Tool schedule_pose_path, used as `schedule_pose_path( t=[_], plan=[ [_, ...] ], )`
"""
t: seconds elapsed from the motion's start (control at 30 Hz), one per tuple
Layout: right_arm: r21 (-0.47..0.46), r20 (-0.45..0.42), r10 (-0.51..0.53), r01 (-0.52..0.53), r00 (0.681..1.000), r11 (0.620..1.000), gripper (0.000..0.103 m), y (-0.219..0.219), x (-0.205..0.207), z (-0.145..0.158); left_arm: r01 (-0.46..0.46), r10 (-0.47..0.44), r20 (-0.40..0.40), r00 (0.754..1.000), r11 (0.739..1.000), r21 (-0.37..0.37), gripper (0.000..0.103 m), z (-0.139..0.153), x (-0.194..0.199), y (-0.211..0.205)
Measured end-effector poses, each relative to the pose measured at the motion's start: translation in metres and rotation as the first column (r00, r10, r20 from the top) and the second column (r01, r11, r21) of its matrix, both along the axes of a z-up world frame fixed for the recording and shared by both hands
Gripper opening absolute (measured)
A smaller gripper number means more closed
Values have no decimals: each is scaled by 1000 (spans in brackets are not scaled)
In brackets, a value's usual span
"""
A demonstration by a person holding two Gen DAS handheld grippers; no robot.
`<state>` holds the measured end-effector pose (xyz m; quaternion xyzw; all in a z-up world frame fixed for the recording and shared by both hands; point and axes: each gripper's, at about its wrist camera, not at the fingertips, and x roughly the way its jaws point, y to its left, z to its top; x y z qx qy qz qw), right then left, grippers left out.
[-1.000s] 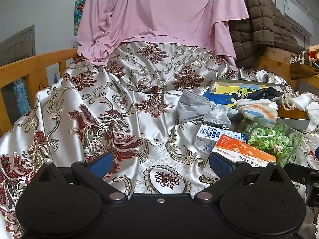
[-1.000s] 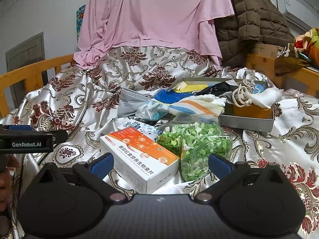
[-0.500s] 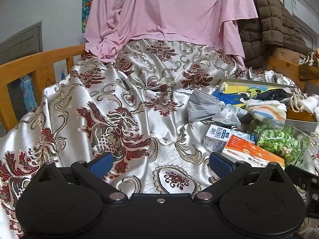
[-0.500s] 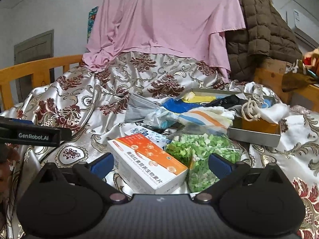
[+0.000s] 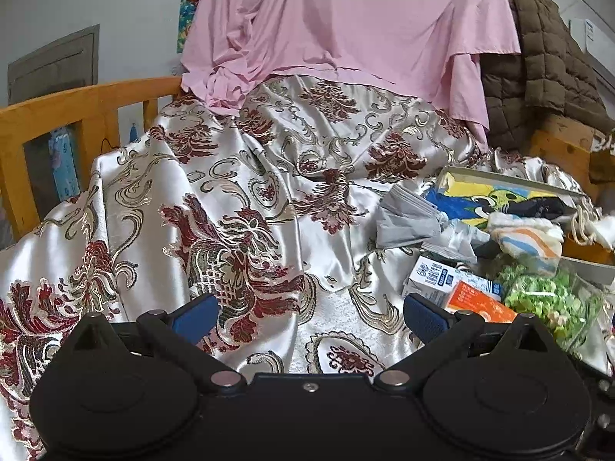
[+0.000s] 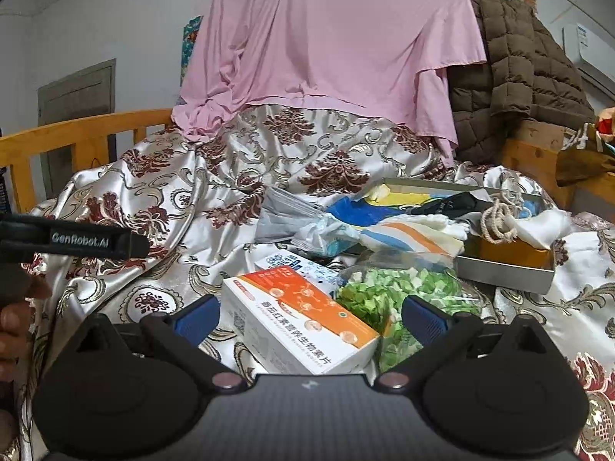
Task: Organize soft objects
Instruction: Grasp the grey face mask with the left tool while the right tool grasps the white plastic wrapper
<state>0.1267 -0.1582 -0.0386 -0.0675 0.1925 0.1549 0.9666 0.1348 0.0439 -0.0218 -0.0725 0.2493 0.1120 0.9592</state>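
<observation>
My right gripper stands open above an orange-and-white box, with a clear bag of green bits just right of it. Behind them lie a grey face mask, a striped cloth and a coil of rope, the cloth and rope at a metal tray. My left gripper hangs open over bare patterned satin, left of the pile; it holds nothing. From that side the orange box, the mask and the green bag sit at right.
A silver satin spread with red motifs covers the surface. A pink sheet and a brown quilted coat hang behind. A wooden rail runs along the left. A hand holds the left gripper's body at the left edge.
Both cameras have shifted slightly left and drawn back a little, so the pile sits further right in the left wrist view. Both grippers stay open and nothing on the spread has moved.
</observation>
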Motion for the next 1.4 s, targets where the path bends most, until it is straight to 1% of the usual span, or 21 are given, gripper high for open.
schedule_pose_path(
  t=[0.17, 0.3, 0.4, 0.53, 0.67, 0.73, 0.8, 0.9, 0.97, 1.03, 1.1, 1.2, 1.3, 1.4],
  plan=[
    [-10, 24, 8, -8, 1000, 1000, 103, 6, 2, -3, -41, 40, -15, 999, 997, -63, 102, -2, 9, 7],
    [15, 49, 14, -14, 999, 1000, 103, 7, 3, -3, -69, 67, -24, 997, 995, -77, 102, -7, 12, 8],
    [16, 71, 10, -11, 997, 1000, 103, 8, 8, -3, -78, 76, -33, 997, 993, -83, 102, -9, 16, 8],
    [-6, 84, 5, -4, 996, 1000, 103, 12, 23, -6, -71, 72, 9, 997, 994, -87, 102, -5, 25, 4],
    [-13, 66, 15, -14, 998, 1000, 103, 14, 41, -10, -34, 38, 47, 998, 997, -64, 102, 2, 47, -1],
    [-10, 49, 16, -15, 999, 1000, 103, 14, 50, -9, -18, 21, 49, 999, 998, -57, 102, 2, 60, -2],
    [17, 35, 18, -18, 999, 1000, 103, 12, 59, -8, -9, 12, 43, 999, 997, -79, 102, 2, 75, -1],
    [81, -12, 42, -41, 999, 996, 103, 7, 77, -5, 1, 4, 38, 999, 992, -126, 102, -1, 96, 3],
    [108, -37, 59, -55, 998, 993, 103, 4, 90, -5, 14, -9, 32, 999, 990, -142, 102, -2, 112, 5],
    [135, -61, 87, -78, 994, 988, 103, 3, 104, -5, 38, -34, 27, 999, 988, -153, 102, -4, 129, 6],
    [149, -90, 114, -100, 989, 984, 103, 3, 121, -3, 81, -79, 20, 997, 986, -149, 102, -6, 145, 7],
    [146, -97, 143, -128, 985, 981, 103, 8, 140, 0, 167, -167, 5, 986, 979, -117, 102, -7, 171, 7],
    [134, -121, 147, -130, 982, 982, 103, 15, 158, -2, 266, -269, -22, 963, 959, -94, 102, -8, 196, 7],
    [129, -163, 130, -110, 978, 986, 103, 22, 172, -8, 341, -347, -40, 937, 934, -112, 102, -10, 219, 11]
  ],
)
